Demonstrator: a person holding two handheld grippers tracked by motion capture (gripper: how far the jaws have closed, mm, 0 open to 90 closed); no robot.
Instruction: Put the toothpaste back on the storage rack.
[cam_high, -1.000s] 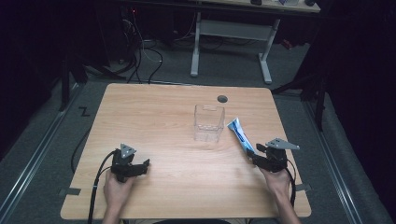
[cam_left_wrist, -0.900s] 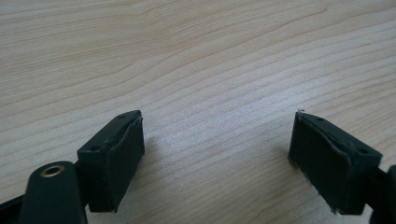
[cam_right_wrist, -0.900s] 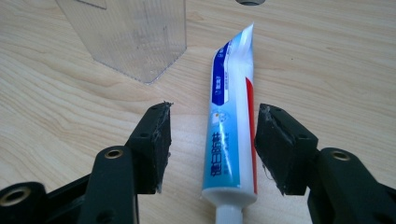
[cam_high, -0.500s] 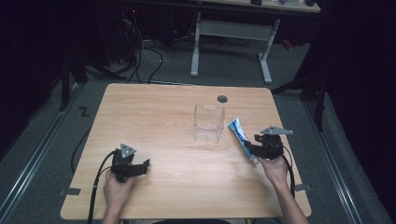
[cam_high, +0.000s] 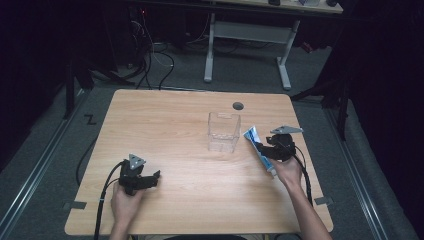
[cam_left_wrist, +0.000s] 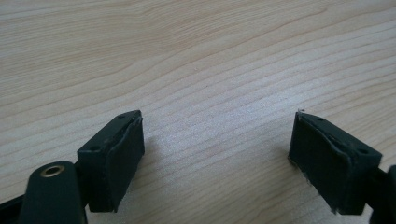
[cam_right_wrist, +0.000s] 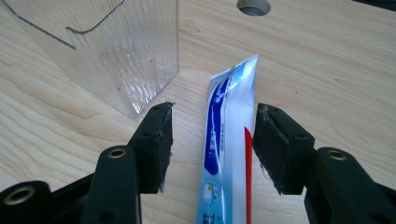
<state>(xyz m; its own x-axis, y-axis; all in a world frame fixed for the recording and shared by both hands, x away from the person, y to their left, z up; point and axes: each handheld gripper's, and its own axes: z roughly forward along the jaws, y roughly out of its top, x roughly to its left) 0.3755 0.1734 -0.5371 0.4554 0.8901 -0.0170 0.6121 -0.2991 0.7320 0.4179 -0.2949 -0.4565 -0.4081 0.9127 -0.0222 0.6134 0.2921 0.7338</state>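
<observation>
From the high view, the right tool (cam_high: 270, 150) has come forward along the right side of the desk (cam_high: 165, 125) over the last second and now sits over the toothpaste tube (cam_high: 259, 148), where a second ago it hung back at the tube's near end. The tube lies flat on the wood, crimped end pointing far and left, cap end toward the person, just to the right of the clear plastic container (cam_high: 223, 132). That container stands upright near the middle of the desk and looks empty. The left tool (cam_high: 141, 181) rests low at the near left, well apart from everything, just as it was a second ago.

Over to the left gripper view: the left tool (cam_left_wrist: 217, 154) has its jaws standing wide apart, nothing but bare wood grain between them.

Now the right gripper view, and here's the action: the right tool (cam_right_wrist: 212, 144) straddles the toothpaste tube (cam_right_wrist: 229, 140), one jaw on each side with a gap showing on both. The jaws have just been closing in, but the pads aren't pressing yet, so no grip so far. The clear plastic container (cam_right_wrist: 116, 51) stands just to the left and beyond, with nothing inside it. My read: the pickup is being lined up, and the tube looks headed for that container.
</observation>
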